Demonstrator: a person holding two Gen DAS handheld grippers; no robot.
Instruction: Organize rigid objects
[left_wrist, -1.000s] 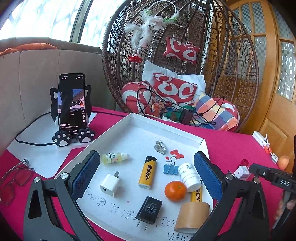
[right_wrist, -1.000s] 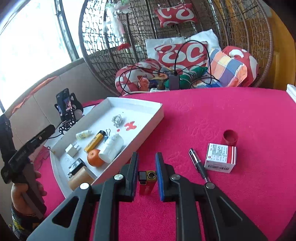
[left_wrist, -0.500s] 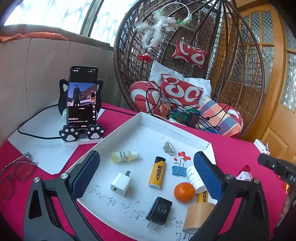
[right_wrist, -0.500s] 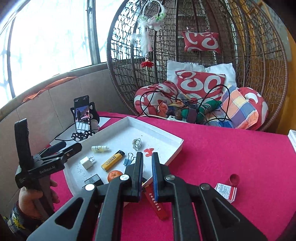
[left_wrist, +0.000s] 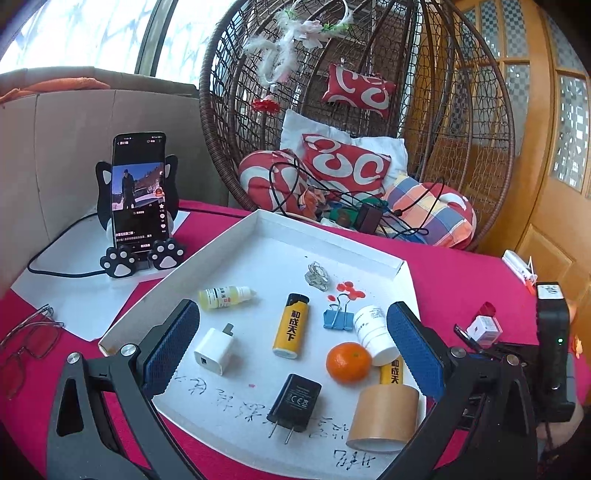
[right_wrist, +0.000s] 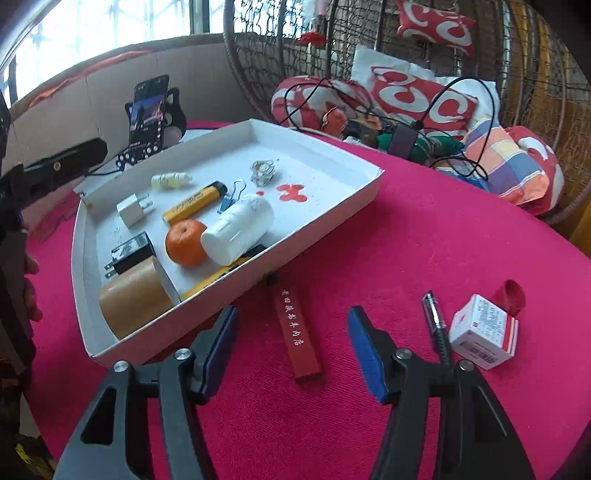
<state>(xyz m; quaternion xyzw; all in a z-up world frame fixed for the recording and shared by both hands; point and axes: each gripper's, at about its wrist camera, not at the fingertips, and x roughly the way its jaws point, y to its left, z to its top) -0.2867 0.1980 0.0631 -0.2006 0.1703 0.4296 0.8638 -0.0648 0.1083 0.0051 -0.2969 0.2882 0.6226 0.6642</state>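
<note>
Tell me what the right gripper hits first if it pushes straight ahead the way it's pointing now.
Most likely the red lighter, lying on the red tablecloth between the open fingers of the right gripper, which have just been opening. Beyond it stands the white tray's wall. Depth is uncertain.

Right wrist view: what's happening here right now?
A person is sorting small items into the white tray. The right claw has just been opening, and the red lighter lies loose on the pink tablecloth between its fingers, outside the tray. The pen and small box wait beside it. The left claw hovers open over the tray.
</note>
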